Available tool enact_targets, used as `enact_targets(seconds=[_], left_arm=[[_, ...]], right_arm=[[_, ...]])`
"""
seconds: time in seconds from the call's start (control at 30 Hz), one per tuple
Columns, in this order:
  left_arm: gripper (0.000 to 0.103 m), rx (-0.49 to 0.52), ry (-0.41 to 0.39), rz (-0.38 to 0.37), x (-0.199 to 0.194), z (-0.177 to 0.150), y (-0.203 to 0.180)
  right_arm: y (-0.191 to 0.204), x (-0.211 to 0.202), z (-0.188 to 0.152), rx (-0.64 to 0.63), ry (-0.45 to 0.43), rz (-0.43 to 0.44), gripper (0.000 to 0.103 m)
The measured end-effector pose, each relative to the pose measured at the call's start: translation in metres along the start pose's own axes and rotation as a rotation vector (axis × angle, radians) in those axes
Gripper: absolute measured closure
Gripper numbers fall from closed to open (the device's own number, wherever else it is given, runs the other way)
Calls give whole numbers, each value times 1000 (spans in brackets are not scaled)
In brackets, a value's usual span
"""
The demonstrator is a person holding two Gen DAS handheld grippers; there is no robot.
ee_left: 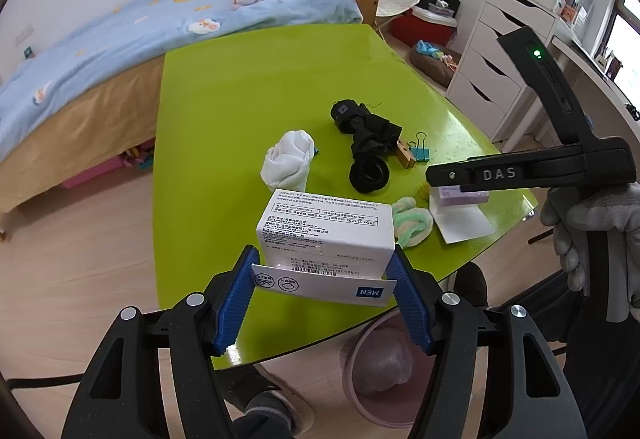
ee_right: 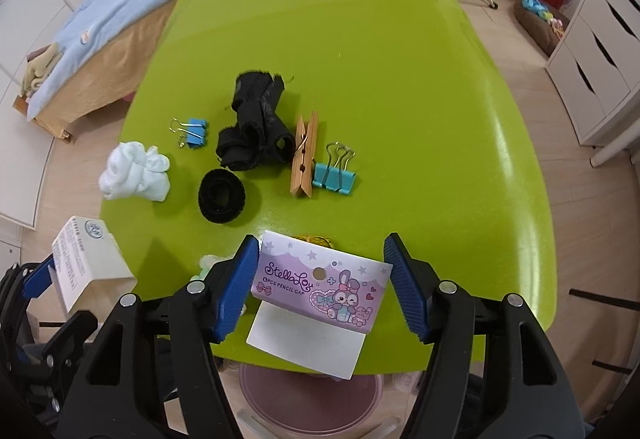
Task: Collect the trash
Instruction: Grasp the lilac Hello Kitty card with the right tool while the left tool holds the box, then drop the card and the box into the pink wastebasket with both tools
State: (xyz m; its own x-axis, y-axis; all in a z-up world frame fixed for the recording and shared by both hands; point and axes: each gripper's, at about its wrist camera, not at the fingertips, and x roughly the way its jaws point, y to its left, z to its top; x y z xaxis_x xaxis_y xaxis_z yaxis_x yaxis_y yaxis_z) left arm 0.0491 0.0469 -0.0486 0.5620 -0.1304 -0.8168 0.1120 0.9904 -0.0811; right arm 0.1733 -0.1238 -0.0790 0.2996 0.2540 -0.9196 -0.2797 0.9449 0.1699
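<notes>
Left gripper (ee_left: 324, 271) clamped on a white printed cardboard box (ee_left: 326, 235) at lower centre above the lime-green table (ee_left: 248, 87), right gripper (ee_right: 320, 271) spread wide around a purple pencil-cap card (ee_right: 320, 289) at the table's near edge, pink bin (ee_right: 312, 399) at bottom centre.

Pink round plastic bin (ee_right: 312, 395) half hidden under green worktop (ee_right: 400, 79); small yellow item (ee_right: 314, 239) mostly behind purple pencil-cap card (ee_right: 320, 287).
</notes>
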Motion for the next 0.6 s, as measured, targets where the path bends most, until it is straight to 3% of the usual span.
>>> enact_targets(seconds=[0.3, 0.6], left_arm=[[40, 18, -31, -2, -25, -1, -18], [40, 39, -42, -19, -46, -21, -44]], right_arm=[[-5, -56, -29, -90, -108, 14, 39], [3, -105, -83, -222, -159, 85, 39]])
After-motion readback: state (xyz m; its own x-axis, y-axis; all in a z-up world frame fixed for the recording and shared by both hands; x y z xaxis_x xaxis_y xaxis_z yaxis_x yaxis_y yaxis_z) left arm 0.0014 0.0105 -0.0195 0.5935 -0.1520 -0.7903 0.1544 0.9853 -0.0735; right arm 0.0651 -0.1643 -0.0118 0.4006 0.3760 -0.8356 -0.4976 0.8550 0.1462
